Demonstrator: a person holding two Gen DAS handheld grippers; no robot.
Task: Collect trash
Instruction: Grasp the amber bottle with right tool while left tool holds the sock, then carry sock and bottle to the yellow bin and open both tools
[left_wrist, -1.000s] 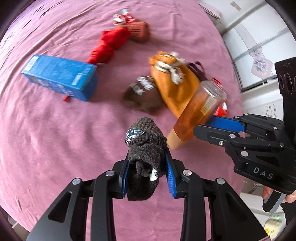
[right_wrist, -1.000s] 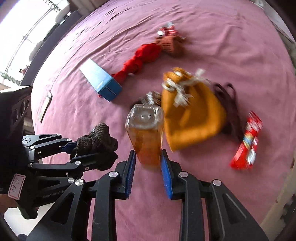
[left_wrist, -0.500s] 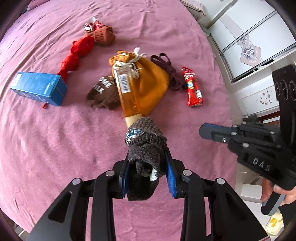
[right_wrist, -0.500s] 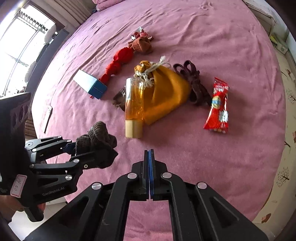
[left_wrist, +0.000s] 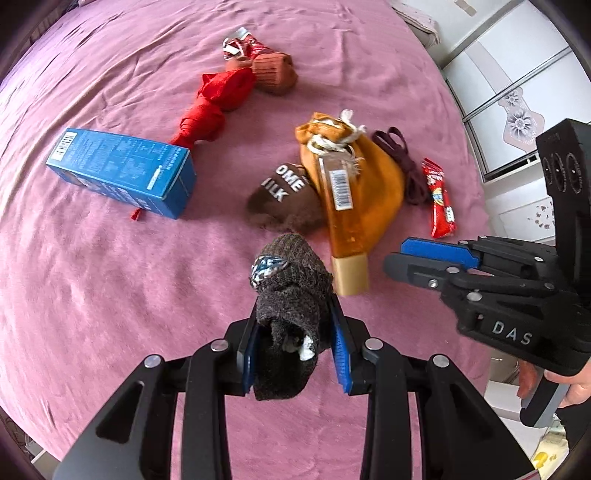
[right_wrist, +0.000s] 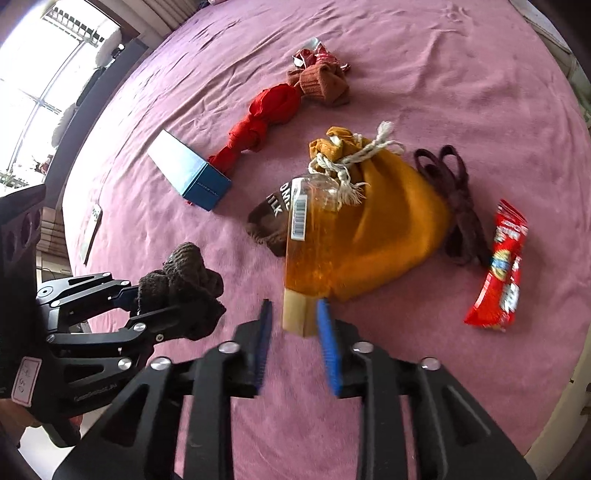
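Right wrist view: my right gripper (right_wrist: 291, 328) has just been opening, fingers parted around the tan cap of the amber plastic bottle (right_wrist: 314, 240) lying on the purple bedspread (right_wrist: 443, 92); next I close. Left gripper (left_wrist: 295, 343) clamps the dark knitted sock (left_wrist: 291, 295). Motion blur hides contact.

One amber bottle (right_wrist: 314, 240), one blue box (left_wrist: 122, 171), one mustard drawstring pouch (right_wrist: 399, 221). Two red wrappers: one flat (right_wrist: 502, 269), one crumpled (left_wrist: 243, 46). Four bundled fabrics: grey (left_wrist: 291, 288), brown lettered (left_wrist: 284, 199), red (left_wrist: 214, 107), rust (left_wrist: 275, 72). One dark cord (right_wrist: 458, 199).
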